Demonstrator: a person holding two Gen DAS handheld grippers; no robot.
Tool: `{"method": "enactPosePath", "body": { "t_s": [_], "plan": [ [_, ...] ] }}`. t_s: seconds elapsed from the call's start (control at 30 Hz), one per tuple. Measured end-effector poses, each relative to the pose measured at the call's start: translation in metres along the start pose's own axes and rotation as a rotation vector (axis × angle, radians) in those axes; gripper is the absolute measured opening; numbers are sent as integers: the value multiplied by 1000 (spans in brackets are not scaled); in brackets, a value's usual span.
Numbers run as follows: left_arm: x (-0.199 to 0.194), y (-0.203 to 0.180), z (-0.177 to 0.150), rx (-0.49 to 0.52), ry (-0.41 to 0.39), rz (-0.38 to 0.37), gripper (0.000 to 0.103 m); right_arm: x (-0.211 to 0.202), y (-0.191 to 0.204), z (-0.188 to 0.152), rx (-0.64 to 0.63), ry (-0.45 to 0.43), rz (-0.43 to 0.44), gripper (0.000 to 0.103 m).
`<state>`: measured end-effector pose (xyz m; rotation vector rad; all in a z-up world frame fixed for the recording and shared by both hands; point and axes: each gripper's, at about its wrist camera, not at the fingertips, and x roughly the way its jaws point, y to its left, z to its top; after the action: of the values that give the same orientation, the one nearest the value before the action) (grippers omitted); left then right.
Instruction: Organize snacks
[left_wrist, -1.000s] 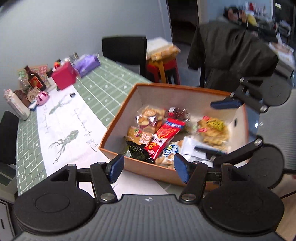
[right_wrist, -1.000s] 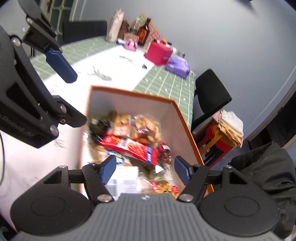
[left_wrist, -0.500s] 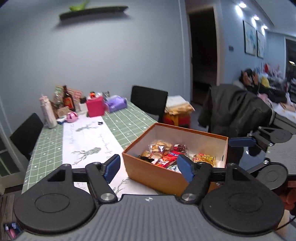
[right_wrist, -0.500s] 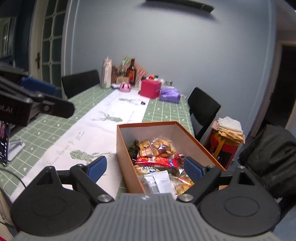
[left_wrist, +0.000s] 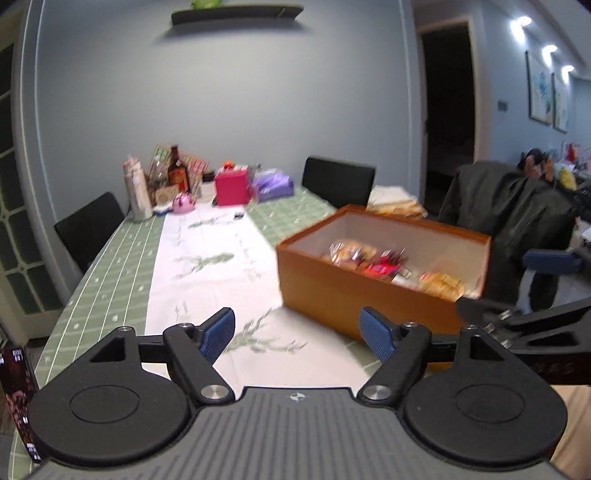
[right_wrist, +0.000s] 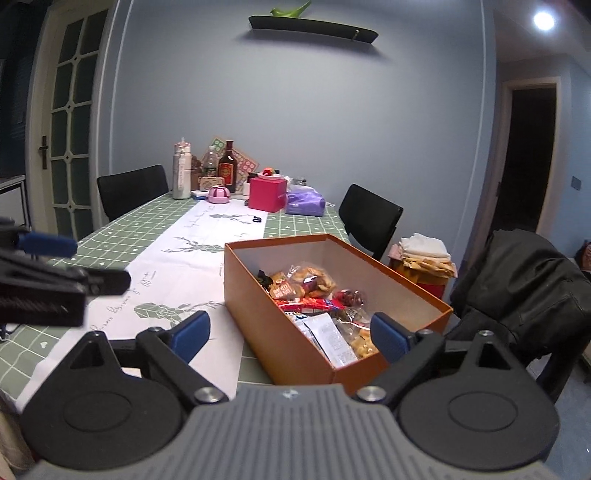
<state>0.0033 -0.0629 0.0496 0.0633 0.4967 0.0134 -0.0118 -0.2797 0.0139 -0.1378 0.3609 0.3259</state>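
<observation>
I hold both grippers spread wide and empty, just short of the orange snack box (right_wrist: 295, 343).

My left gripper (left_wrist: 297, 334) and right gripper (right_wrist: 291, 334) have just been opening. Only the right view shows the snack packets (right_wrist: 314, 295) sharply; the left view blurs them. The box sits on the table (right_wrist: 122, 236).

Dining room with pale blue-grey walls (right_wrist: 295, 103) bearing a dark wall shelf (right_wrist: 314, 26). A long table (right_wrist: 122, 229) in green checked cloth with a white runner (right_wrist: 207, 236), black chairs (right_wrist: 133, 192) beside it; glazed door (right_wrist: 70, 110) at left, dark doorway (right_wrist: 528, 155) at right, ceiling spotlight (right_wrist: 543, 20) lit.
</observation>
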Motion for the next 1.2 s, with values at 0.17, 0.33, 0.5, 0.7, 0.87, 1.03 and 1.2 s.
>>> {"method": "enactPosePath", "body": {
  "t_s": [0.17,0.33,0.5,0.7,0.87,1.03,1.2],
  "plan": [
    [24,3,-16,-17,76,5,90,18,5,-18,28,46,-21,91],
    [40,11,-33,-56,142,-2,90,39,11,-35,29,125,-27,91],
    [45,15,-38,-79,170,-16,90,48,18,-37,17,144,-22,91],
    [41,18,-38,-93,167,-18,90,42,26,-34,-3,115,-13,91],
    [37,17,-36,-92,159,-19,90,36,25,-32,2,89,-17,91],
    [37,17,-36,-96,159,-13,90,31,24,-31,7,72,-20,91],
    [37,17,-36,-96,160,-13,90,32,23,-31,12,72,-16,91]
  ]
}}
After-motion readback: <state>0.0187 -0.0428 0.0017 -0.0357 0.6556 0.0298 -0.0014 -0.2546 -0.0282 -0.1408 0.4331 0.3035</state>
